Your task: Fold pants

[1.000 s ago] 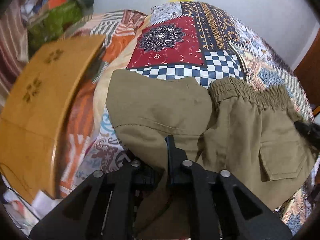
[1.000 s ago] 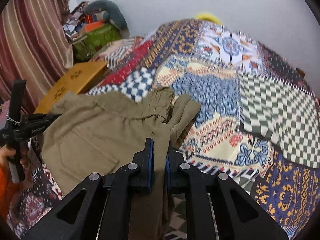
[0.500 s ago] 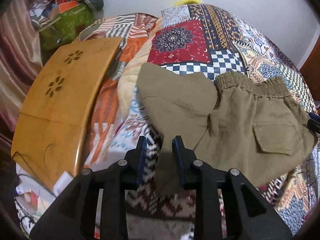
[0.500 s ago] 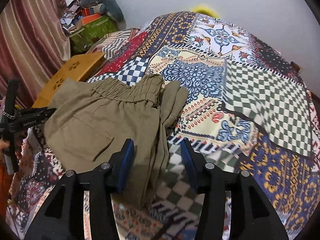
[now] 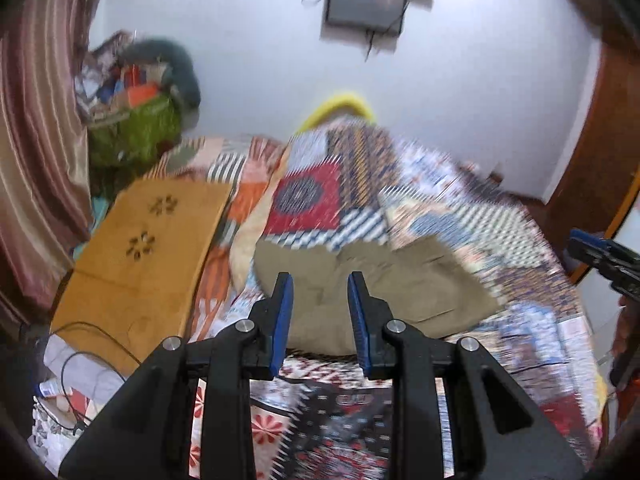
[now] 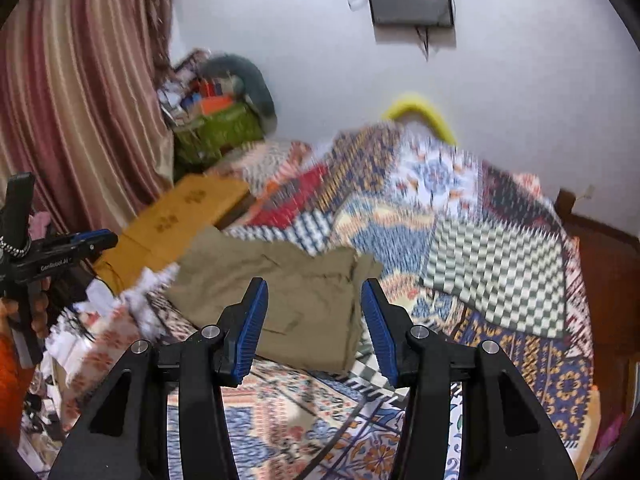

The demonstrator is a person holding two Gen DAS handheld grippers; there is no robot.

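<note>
The khaki pants (image 5: 372, 280) lie folded into a compact stack on the patchwork bedspread (image 5: 460, 208); they also show in the right wrist view (image 6: 288, 292). My left gripper (image 5: 320, 288) is open and empty, raised above and short of the near edge of the pants. My right gripper (image 6: 314, 300) is open and empty, raised back from the pants. The right gripper shows at the far right of the left wrist view (image 5: 600, 256), and the left gripper at the far left of the right wrist view (image 6: 60, 246).
A wooden lap desk (image 5: 140, 248) lies left of the pants. A green bag with clutter (image 5: 136, 128) stands by the striped curtain (image 5: 36, 152). A wall-mounted screen (image 5: 364, 4) hangs above. A wooden door (image 5: 600, 140) is at right. Cables (image 5: 80, 356) lie on the floor at left.
Both grippers let go of the pants, opened wide and pulled back and up. The pants now lie folded on the bed.
</note>
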